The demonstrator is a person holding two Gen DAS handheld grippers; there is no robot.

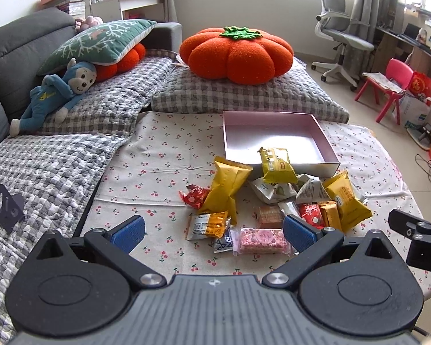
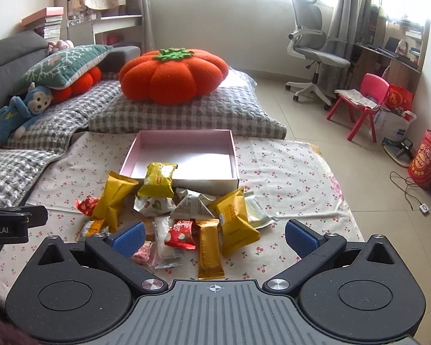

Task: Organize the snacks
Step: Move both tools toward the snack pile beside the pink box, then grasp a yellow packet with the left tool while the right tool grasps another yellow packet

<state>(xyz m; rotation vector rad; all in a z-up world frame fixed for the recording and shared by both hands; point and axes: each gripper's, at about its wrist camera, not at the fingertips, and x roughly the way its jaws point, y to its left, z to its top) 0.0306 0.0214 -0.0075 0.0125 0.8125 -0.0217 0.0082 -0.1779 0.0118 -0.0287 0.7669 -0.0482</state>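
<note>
A pile of wrapped snacks (image 1: 270,198) lies on the cherry-print cloth (image 1: 163,155) in front of a shallow pink box (image 1: 273,139). One yellow packet (image 1: 275,164) leans over the box's front wall. The box holds nothing else. My left gripper (image 1: 214,234) is open and empty, hovering just before the pile, with a pink bar (image 1: 263,241) between its fingers. My right gripper (image 2: 215,237) is open and empty over the pile (image 2: 186,210); a gold bar (image 2: 209,248) and a red packet (image 2: 182,234) lie between its fingers. The box shows in the right wrist view (image 2: 184,155) too.
An orange pumpkin cushion (image 1: 235,54) sits on a checked pillow (image 1: 244,95) behind the box. A blue monkey toy (image 1: 57,92) and green cushion (image 1: 100,43) lie on the grey sofa at left. A pink chair (image 2: 365,100), office chair (image 2: 316,54) and bags stand on the floor at right.
</note>
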